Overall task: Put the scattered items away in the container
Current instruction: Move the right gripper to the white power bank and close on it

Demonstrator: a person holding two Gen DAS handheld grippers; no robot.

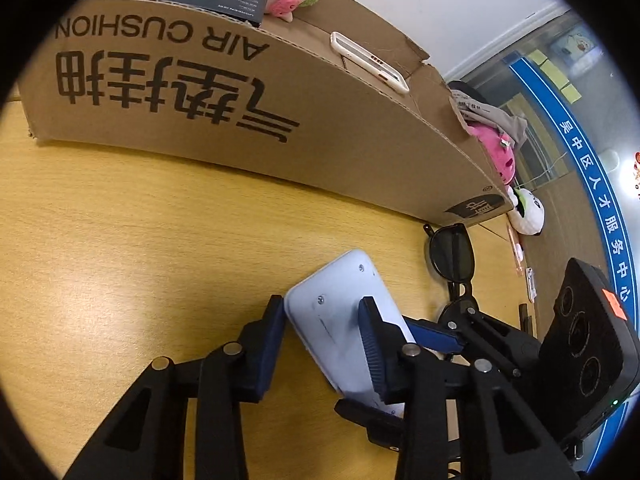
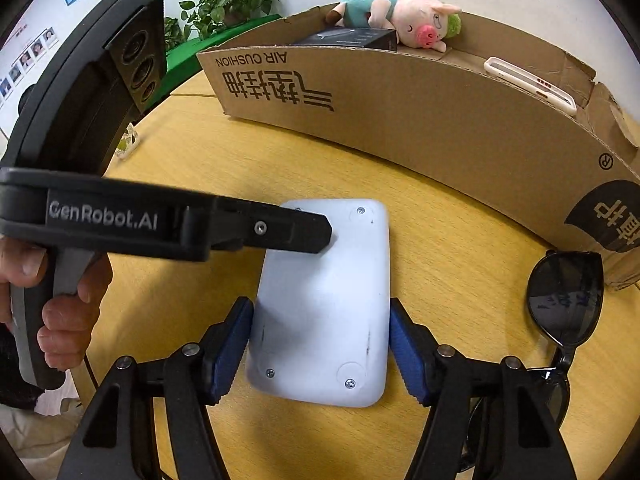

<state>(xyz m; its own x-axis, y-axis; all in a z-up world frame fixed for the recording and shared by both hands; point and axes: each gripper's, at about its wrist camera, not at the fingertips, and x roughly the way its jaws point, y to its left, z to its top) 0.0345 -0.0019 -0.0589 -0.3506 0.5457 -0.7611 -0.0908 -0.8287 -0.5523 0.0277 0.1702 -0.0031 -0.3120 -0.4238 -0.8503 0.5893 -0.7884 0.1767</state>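
A pale blue, flat, rounded-rectangular plastic device (image 2: 324, 308) is lying underside-up on the round yellow wooden table (image 2: 460, 248), just in front of the long brown cardboard box (image 2: 400, 120). The right gripper (image 2: 322, 350) is clamping its blue pads on the device's two long sides. The left gripper (image 1: 322, 344) is pinching the device's far corner. Black sunglasses (image 2: 568, 296) are lying beside the device.

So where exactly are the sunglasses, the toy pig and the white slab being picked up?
sunglasses (image 2: 566, 294): right wrist view, on the upper dark lens.
toy pig (image 2: 416, 16): right wrist view, on its pink head.
white slab (image 2: 324, 300): right wrist view, on the middle of its flat face.
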